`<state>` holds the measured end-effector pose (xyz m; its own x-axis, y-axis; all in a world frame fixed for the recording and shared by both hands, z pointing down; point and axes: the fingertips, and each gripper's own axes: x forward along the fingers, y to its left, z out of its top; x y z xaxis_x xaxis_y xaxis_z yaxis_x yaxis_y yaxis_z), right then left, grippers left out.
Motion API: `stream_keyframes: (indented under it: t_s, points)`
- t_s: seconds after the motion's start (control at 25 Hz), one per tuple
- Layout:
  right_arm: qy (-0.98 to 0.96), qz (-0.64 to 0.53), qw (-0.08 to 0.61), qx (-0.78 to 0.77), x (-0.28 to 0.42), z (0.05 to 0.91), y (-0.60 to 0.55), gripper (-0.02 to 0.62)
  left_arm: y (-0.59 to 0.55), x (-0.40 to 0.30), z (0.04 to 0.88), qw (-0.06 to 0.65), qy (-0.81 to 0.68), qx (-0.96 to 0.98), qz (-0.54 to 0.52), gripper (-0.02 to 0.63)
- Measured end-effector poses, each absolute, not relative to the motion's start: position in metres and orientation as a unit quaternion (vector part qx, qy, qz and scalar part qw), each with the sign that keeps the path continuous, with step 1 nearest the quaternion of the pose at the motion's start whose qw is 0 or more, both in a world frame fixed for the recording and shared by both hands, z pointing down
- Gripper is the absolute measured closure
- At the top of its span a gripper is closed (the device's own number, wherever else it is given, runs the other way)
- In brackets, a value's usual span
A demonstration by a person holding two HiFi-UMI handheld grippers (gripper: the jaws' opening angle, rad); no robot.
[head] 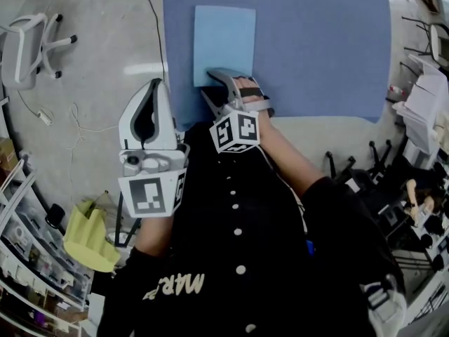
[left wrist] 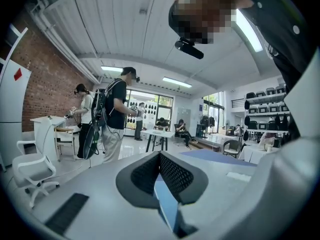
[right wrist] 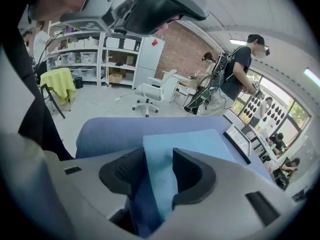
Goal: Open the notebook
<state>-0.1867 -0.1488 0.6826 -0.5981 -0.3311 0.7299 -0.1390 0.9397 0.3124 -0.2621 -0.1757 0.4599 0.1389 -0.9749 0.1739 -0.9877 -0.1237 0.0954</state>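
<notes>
A light blue notebook (head: 224, 41) lies closed on the blue-covered table (head: 316, 48), near its left side. My right gripper (head: 214, 74) points down at the notebook's near edge. In the right gripper view the notebook (right wrist: 192, 141) shows through the gap of the right gripper (right wrist: 159, 154), whose jaws stand apart with neither pad pressing on it. My left gripper (head: 156, 84) hangs off the table's near left corner, over the floor. In the left gripper view the left gripper (left wrist: 160, 155) has its fingertips touching and holds nothing.
A white swivel chair (head: 28, 44) and a black cable (head: 151, 20) are on the floor to the left. A yellow cloth (head: 90, 236) hangs near shelves at lower left. A dark flat device (right wrist: 240, 139) lies at the table's far edge. Other people (left wrist: 117, 111) work farther off.
</notes>
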Motion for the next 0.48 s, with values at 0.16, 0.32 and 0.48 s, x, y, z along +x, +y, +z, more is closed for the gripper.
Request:
stream_keyframes:
  t_s: [0.16,0.32,0.48]
  points:
    - [-0.885,-0.107,0.431,0.143,-0.184,0.683,-0.148,0.419,-0.173,-0.261,0.459,0.098,-0.658,0.746,0.031,0.603]
    - [-0.890,-0.085,0.421,0.152,-0.185,0.676,-0.139,0.495,-0.165,-0.262,0.456,0.092,-0.656,0.748,0.032,0.603]
    - [-0.891,-0.086,0.408,0.179,-0.183,0.665,-0.136,0.539,-0.162,-0.261,0.454,0.090,-0.657,0.748,0.030,0.603]
